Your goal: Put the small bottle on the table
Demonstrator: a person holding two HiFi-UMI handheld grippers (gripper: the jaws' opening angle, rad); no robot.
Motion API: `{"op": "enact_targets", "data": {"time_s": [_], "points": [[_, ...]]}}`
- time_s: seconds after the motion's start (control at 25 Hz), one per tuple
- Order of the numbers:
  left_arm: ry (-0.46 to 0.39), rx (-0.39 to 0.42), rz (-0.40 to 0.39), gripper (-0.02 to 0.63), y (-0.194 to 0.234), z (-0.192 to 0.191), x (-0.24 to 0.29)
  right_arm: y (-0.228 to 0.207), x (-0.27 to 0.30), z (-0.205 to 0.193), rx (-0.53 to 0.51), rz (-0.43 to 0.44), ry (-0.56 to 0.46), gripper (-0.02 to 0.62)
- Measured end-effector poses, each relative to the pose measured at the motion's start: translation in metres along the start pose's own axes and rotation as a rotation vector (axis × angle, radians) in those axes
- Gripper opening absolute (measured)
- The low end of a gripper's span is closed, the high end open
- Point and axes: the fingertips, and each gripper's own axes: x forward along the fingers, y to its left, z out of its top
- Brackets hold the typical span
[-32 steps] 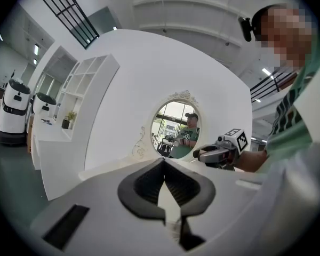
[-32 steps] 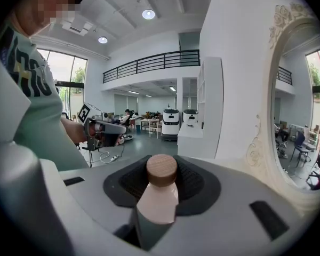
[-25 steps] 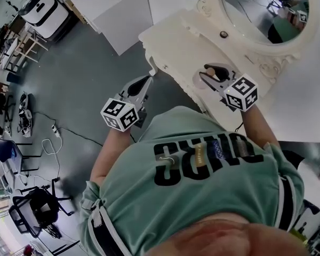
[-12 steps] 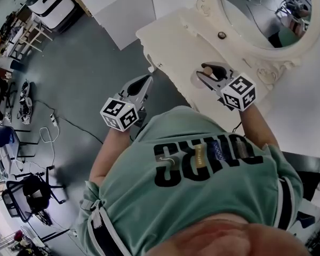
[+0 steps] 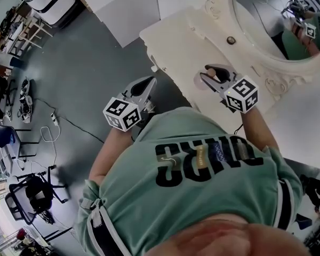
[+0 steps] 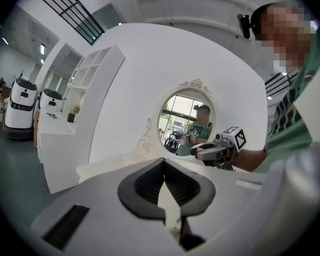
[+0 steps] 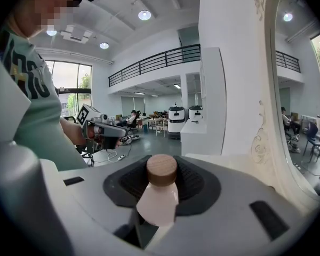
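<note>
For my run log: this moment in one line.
right gripper: shut on small bottle, above table | left gripper: shut, empty | placement: not done

- The right gripper (image 5: 210,72), gripping the small white bottle (image 7: 159,196) with a round wooden cap, has moved a little further over the white ornate dressing table (image 5: 176,41), nearer the oval mirror (image 5: 272,15)
- The left gripper (image 5: 148,82) has edged slightly toward that table's near corner
- In the mirror, the reflected green shirt (image 5: 319,25) shows larger and lower than before
</note>
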Motion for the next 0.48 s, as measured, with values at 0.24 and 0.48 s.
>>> {"op": "enact_targets", "data": {"time_s": [0.24,0.48], "points": [[0.018,0.025,-0.105,0.009,0.085,0.030,0.028,-0.034,0.066,0.035,0.019,-0.084,-0.011,0.120],[0.052,0.049,-0.212,0.009,0.176,0.078,0.060,-0.072,0.133,0.080,0.072,-0.176,-0.022,0.120]]}}
